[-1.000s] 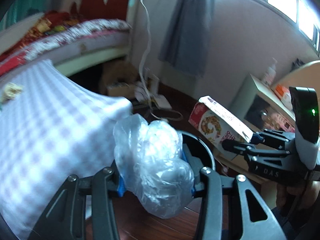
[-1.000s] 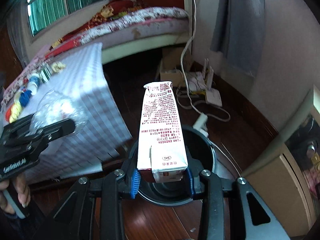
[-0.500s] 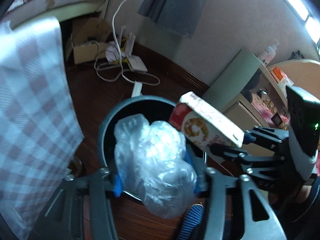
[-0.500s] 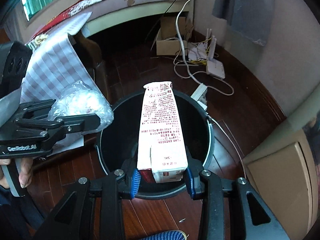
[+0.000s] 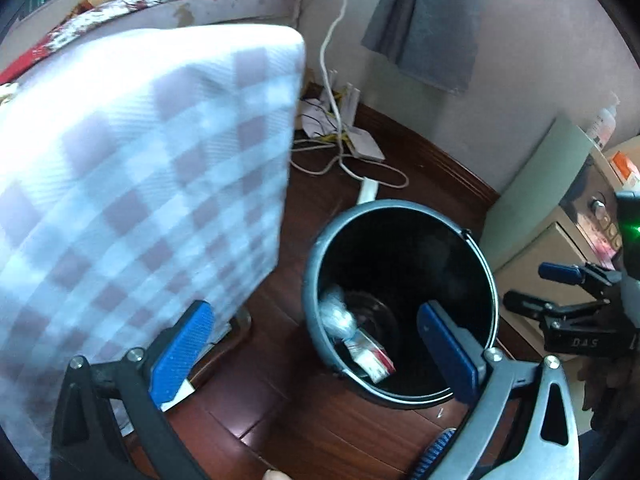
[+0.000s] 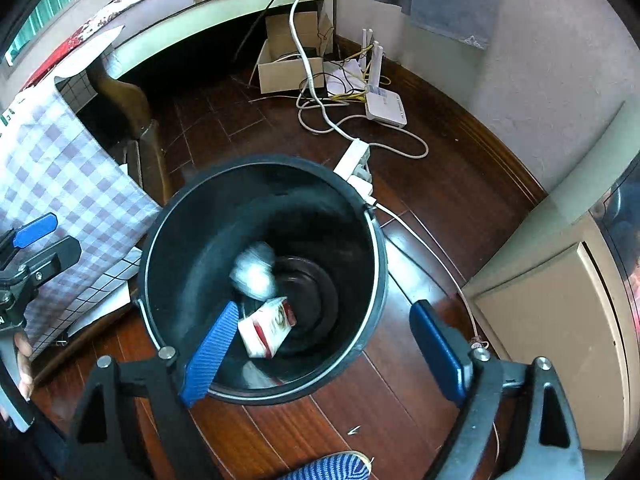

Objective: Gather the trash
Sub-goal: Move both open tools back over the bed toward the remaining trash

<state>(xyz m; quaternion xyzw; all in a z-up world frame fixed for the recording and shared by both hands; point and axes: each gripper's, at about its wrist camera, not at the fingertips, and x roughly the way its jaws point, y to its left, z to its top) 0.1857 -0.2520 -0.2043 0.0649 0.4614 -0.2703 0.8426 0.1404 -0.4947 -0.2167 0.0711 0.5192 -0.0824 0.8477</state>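
Left gripper (image 5: 316, 344) spread wide, empty, above near rim of black trash bucket (image 5: 486, 264). Right gripper (image 6: 324, 344) likewise spread, empty, over bucket. Crumpled plastic bag (image 6: 254, 272) and milk carton (image 6: 266, 330) lie on bucket bottom, touching, below both grippers. Checkered tablecloth (image 5: 132, 184) left of grippers.

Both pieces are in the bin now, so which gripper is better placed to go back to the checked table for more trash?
Left, probably. The open left gripper sits right beside the purple-and-white checked tablecloth, while the open right gripper hangs over the round black trash bin, farther from it. Both are empty.
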